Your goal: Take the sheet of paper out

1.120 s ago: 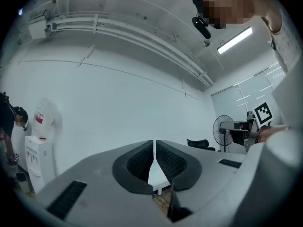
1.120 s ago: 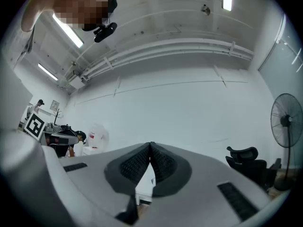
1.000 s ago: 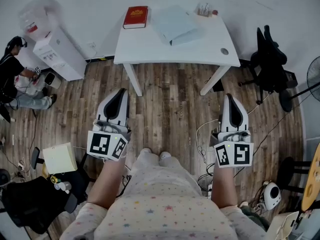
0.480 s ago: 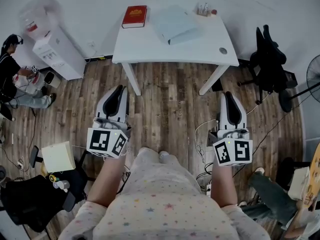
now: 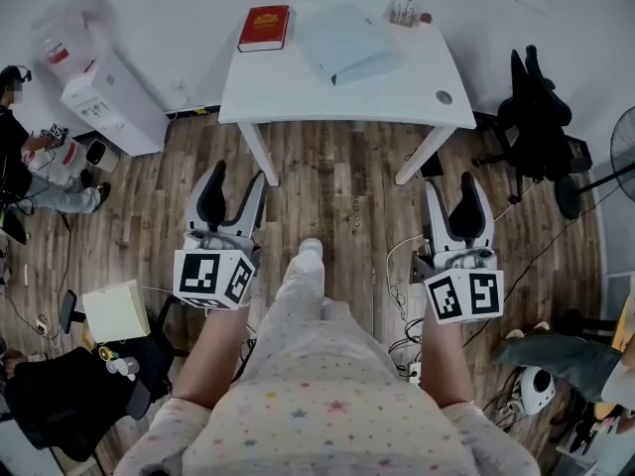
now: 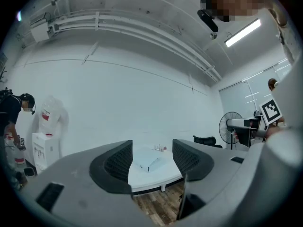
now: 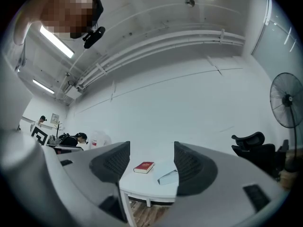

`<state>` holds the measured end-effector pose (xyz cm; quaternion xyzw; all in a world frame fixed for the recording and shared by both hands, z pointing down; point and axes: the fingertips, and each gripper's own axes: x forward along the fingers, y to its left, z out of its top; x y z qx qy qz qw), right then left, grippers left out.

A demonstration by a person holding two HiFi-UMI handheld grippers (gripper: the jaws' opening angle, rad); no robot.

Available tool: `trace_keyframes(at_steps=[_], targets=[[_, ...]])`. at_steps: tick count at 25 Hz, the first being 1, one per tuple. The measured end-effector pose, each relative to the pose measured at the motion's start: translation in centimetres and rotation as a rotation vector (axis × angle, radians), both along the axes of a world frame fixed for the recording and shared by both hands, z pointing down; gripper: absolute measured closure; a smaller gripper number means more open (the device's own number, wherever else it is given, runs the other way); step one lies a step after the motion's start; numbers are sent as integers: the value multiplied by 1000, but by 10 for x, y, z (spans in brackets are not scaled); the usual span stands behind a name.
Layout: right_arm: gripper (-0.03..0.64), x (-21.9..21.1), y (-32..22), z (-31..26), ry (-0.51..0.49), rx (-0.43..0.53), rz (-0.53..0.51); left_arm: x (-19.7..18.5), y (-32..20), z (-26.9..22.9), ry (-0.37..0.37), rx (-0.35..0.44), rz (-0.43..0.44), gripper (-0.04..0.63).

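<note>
Paper sheet: you cannot tell it apart in any view. What shows is a pale blue folder (image 5: 342,43) lying flat on the far half of the white table (image 5: 327,97). It sits between a red book (image 5: 264,28) at the far left corner and a cluster of small containers (image 5: 405,13) at the far right corner.

You hold your left gripper (image 5: 238,175) over the wood floor (image 5: 337,196), well short of the table's near edge. Its jaws have just been opening and now stand spread, with nothing between them. Its own view shows only the distant table and folder through the gap.

You hold your right gripper (image 5: 453,184) alongside it, at about the same distance from the table and well apart from the left. Its jaws are also spread and empty, and the red book and folder show far off between them.

Neither gripper touches the table or anything on it.

A black chair (image 5: 536,117) stands right of the table. A person (image 5: 20,157) is crouched at the far left of the room.
</note>
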<state>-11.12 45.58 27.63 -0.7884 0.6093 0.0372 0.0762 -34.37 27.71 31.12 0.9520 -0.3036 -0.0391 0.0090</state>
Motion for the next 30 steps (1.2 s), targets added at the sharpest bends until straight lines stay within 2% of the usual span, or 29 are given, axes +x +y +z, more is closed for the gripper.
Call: trace_keyframes(at_steps=[4,11,21,30], targets=[[310,8,-16,5,6,-29,5,11,-16,3,-2,12,6,330],[264,41,-68,26,-30,-110,17,48,-60,14,2,-23,34,314],[262,81,-159,16,-8,-124,36,92,-154,5,18,-24,56,314],[262,102,-216,20,-16,-142,57,117,-216,10,18,-40,82,314]])
